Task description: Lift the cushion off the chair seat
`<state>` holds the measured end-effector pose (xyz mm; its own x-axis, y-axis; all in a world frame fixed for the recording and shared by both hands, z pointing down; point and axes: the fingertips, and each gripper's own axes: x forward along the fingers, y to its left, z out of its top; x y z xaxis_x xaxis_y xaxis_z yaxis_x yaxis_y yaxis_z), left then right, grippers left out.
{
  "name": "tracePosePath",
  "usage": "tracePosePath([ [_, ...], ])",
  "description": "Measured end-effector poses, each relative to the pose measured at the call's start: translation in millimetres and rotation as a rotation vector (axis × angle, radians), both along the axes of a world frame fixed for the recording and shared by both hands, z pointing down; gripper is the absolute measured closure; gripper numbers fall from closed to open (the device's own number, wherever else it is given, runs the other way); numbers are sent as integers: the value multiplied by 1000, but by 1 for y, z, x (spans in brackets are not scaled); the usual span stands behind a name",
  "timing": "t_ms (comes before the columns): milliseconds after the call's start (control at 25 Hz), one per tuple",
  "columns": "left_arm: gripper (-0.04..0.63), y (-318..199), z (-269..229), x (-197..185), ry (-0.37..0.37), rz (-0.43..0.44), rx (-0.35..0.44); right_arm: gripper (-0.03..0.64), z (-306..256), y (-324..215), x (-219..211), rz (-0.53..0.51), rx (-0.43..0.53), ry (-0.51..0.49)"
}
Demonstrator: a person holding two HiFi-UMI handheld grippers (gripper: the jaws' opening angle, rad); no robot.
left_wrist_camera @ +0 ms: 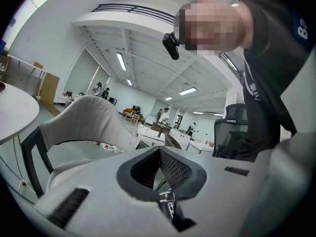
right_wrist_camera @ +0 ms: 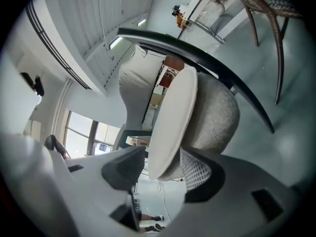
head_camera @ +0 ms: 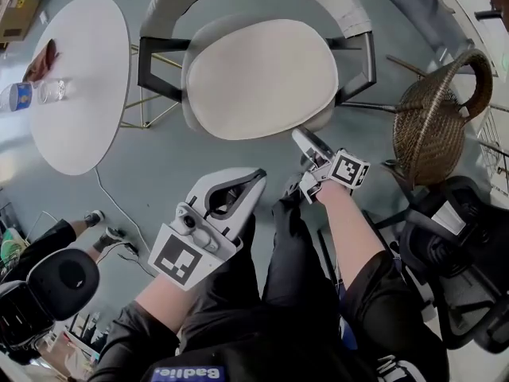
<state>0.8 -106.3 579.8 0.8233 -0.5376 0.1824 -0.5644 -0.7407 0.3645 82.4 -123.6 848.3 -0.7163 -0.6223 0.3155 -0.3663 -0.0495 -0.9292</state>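
A cream cushion lies flat on the grey seat of a chair with black arms. My right gripper is at the cushion's near right edge, rolled onto its side. In the right gripper view the cushion stands edge-on between the open jaws of the right gripper. One pad sits on its cream face side, the other by the grey seat, and neither presses. My left gripper hangs short of the chair, shut and empty. The left gripper view shows it aimed at the backrest.
A round white table with a bottle stands left of the chair. A wicker chair and a black office chair crowd the right side. A white cable runs over the grey floor. The person's legs are below the grippers.
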Motion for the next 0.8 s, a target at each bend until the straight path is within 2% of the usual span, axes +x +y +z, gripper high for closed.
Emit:
tracePosePath([
  [360, 583, -5, 9, -11, 5, 5, -22, 405, 24, -5, 1, 82, -115, -4],
  [800, 583, -10, 9, -31, 18, -16, -29, 405, 31, -8, 6, 129, -248, -14],
])
